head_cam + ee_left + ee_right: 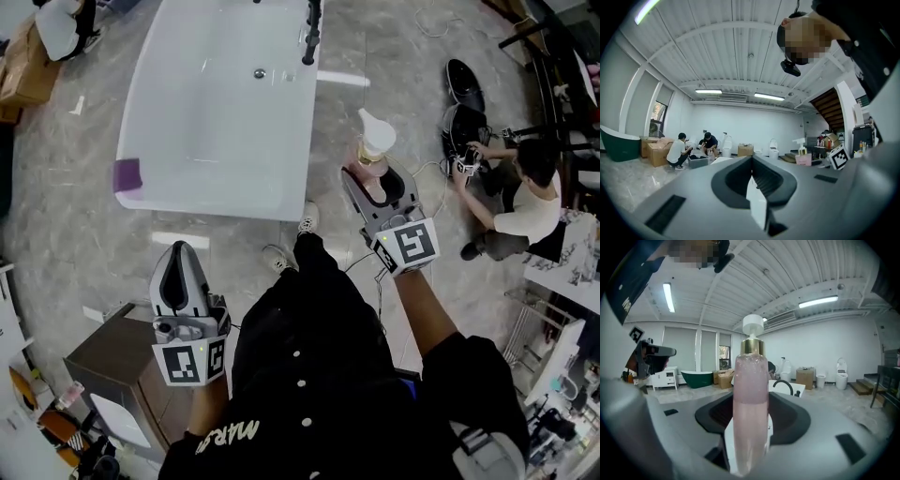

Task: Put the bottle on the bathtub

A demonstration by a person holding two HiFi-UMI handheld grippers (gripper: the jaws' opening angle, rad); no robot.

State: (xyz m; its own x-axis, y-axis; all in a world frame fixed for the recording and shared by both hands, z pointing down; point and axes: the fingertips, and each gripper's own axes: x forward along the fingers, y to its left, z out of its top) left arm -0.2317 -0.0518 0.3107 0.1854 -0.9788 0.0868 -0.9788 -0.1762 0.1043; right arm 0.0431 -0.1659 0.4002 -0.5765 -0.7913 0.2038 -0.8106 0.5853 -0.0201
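Seen from above, a person stands on a marble floor just short of a white bathtub (216, 202). The right hand-held gripper (377, 187) is clamped on the lower body of a pink pump bottle (373, 150). The bottle stands upright between its jaws, probably kept vertical so it can be set down on its base. It is carried in the air beside the tub's near right corner, close to the rim but not yet over it. The left hand-held gripper (180, 258), jaws together and empty, hangs above a brown cabinet (112, 361), apparently out of the way.
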